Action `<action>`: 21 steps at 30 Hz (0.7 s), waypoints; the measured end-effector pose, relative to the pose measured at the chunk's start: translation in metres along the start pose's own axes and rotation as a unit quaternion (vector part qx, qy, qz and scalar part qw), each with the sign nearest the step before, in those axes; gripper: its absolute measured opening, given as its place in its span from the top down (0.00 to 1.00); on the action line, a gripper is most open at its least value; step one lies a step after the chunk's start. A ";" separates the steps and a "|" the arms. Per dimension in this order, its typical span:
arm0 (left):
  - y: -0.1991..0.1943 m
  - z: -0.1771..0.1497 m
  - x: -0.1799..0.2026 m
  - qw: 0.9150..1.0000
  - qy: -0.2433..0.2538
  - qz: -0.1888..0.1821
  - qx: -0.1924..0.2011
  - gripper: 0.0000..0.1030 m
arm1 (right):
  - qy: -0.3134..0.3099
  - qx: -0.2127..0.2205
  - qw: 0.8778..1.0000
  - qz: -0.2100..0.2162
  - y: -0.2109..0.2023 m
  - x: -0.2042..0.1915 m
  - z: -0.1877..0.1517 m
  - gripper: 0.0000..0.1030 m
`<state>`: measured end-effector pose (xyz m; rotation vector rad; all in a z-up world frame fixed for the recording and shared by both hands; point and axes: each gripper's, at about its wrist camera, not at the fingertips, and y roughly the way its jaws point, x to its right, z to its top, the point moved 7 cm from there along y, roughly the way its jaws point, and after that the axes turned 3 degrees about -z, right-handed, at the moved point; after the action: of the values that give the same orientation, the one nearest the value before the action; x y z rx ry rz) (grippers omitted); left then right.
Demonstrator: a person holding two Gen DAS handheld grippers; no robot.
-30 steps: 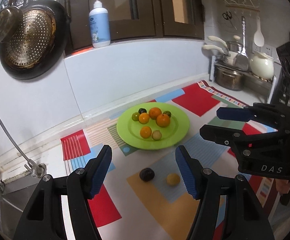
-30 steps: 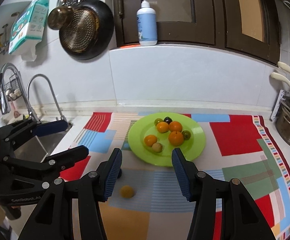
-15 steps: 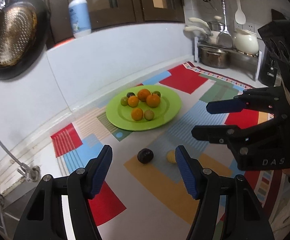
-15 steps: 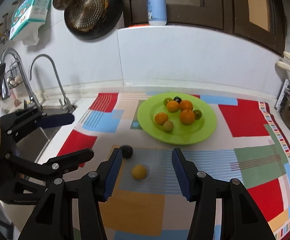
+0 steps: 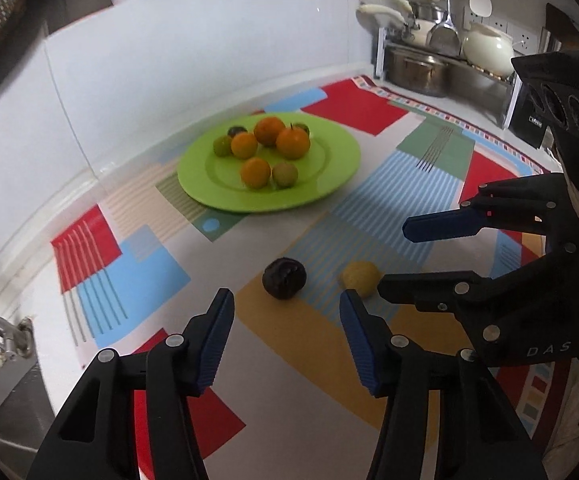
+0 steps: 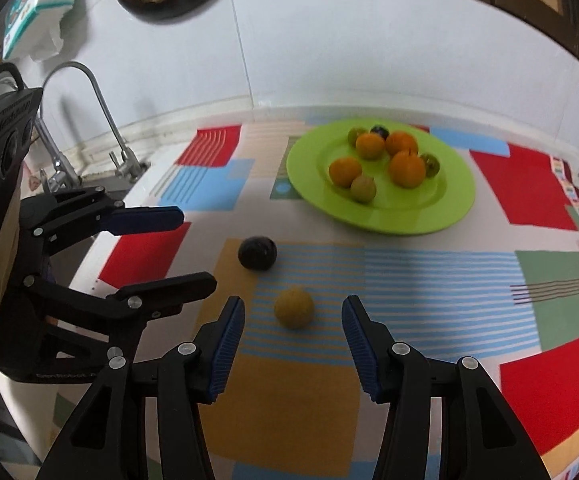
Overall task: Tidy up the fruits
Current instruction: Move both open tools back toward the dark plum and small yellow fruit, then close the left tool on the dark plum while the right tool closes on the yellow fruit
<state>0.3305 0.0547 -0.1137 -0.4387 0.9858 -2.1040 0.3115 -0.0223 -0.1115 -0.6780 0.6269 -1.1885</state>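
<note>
Partly hidden yellow fruit behind spread right claw, left claw closing, empty.

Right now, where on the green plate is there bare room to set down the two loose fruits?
The green plate is bare along its near rim and its right half, in front of and beside the oranges. It is crowded at the back left, where the fruit sits bunched together.
</note>
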 end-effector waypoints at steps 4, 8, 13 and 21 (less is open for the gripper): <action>0.014 -0.003 -0.003 1.000 -0.001 -0.010 -0.016 0.49 | 0.002 -0.015 1.000 0.003 0.012 0.003 -0.003 0.55; 0.025 -0.003 -0.004 1.000 -0.002 -0.017 -0.024 0.50 | -0.001 -0.023 1.000 0.010 0.020 0.002 -0.005 0.58; 0.034 0.001 -0.007 0.999 -0.009 -0.025 -0.029 0.53 | 0.005 -0.030 0.999 0.017 0.027 0.004 -0.005 0.61; 0.046 0.009 -0.009 0.999 -0.022 -0.026 -0.030 0.56 | 0.015 -0.039 0.998 0.036 0.035 0.004 -0.004 0.71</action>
<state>0.3641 0.0381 -0.1428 -0.5449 1.0242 -2.1068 0.3308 -0.0187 -0.1406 -0.6986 0.7203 -1.1146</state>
